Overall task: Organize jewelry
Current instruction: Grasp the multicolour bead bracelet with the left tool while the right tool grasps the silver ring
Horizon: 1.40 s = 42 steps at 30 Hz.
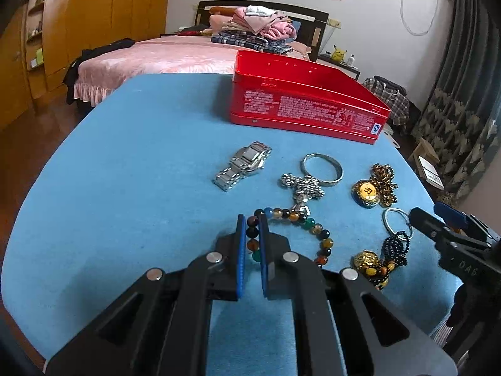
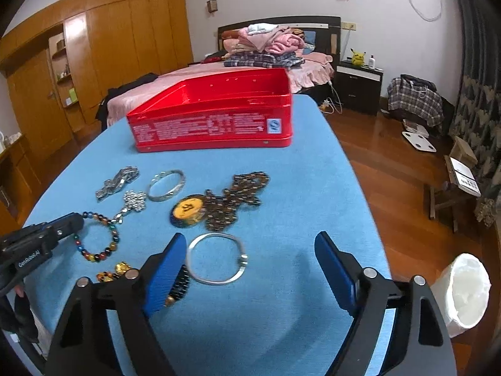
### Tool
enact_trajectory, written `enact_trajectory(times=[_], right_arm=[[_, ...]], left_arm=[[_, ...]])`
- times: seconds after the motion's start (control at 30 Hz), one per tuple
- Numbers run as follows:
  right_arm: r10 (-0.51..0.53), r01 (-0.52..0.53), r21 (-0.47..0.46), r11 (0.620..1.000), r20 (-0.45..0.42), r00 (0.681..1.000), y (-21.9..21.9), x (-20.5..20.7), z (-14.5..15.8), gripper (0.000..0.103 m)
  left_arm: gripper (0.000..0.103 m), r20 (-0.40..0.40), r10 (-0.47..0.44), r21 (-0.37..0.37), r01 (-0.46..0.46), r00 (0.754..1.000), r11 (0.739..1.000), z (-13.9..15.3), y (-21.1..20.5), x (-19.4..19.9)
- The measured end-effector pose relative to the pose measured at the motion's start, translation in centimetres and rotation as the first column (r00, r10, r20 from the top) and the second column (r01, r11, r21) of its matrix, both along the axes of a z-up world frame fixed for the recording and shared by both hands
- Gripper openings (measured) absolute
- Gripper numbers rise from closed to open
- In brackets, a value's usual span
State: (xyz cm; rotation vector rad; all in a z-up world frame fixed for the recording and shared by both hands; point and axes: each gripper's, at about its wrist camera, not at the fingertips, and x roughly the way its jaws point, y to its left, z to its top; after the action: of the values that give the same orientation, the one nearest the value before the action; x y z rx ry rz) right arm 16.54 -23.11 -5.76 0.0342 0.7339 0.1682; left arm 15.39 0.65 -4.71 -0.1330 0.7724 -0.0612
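The left gripper (image 1: pixel 252 228) is clamped on the near-left arc of the multicoloured bead bracelet (image 1: pixel 308 222), its blue pads pinching a few beads; the rest of the loop lies on the blue tablecloth (image 1: pixel 125 188) toward 2 o'clock. At 12 o'clock of the bracelet, touching it, lies a rhinestone mouse-shaped charm (image 1: pixel 302 185), and just beyond, overlapping it, a silver bangle (image 1: pixel 322 169). A silver link watch (image 1: pixel 242 164) lies at 11 o'clock, apart from the rest. Farther at 12 o'clock stands the open red tin box (image 1: pixel 308 106).

The right gripper (image 2: pixel 253 269) stands wide apart, gripping nothing; a thin silver hoop bracelet (image 2: pixel 216 258) lies flat on the cloth between its fingers, nearer the left one. Under the left finger a string of dark beads with gold-coloured charms (image 2: pixel 178 285) pokes out, mostly hidden. At 11 o'clock of the hoop sits a yellow round pendant (image 2: pixel 188 210) touching a heap of brown beaded chain (image 2: pixel 238 197). The red box is at 12 o'clock, well apart
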Motion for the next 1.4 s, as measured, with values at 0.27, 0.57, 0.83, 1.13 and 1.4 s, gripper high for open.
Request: enact_trajectory(times=[0.27, 0.57, 0.83, 1.13, 1.4], right_arm=[[0.041, -0.041, -0.021, 0.999, -0.031, 0.999, 0.8, -0.7, -1.2, 0.082], [0.058, -0.06, -0.054, 0.997, -0.029, 0.998, 2.5, -0.7, -1.6, 0.083], [0.107, -0.106, -0.071, 0.992, 0.013, 0.994, 3.5, -0.9, -1.7, 0.055], [0.108, -0.108, -0.026, 0.994, 0.027, 0.994, 3.0, -1.4, -1.6, 0.047], [0.078, -0.076, -0.039, 0.996, 0.054, 0.996, 1.9, -1.8, 0.0, 0.047]], left_arm=[[0.007, 0.007, 0.002, -0.009, -0.002, 1.0, 1.0, 0.1, 0.2, -0.1], [0.007, -0.001, -0.003, -0.015, 0.003, 1.0, 1.0, -0.2, 0.2, -0.1], [0.007, 0.003, -0.009, -0.025, 0.009, 1.0, 1.0, -0.2, 0.1, -0.2], [0.007, -0.003, -0.026, -0.033, 0.026, 1.0, 0.999, -0.6, -0.3, -0.3], [0.007, 0.03, -0.031, -0.044, 0.033, 0.999, 0.999, 0.6, -0.2, -0.7]])
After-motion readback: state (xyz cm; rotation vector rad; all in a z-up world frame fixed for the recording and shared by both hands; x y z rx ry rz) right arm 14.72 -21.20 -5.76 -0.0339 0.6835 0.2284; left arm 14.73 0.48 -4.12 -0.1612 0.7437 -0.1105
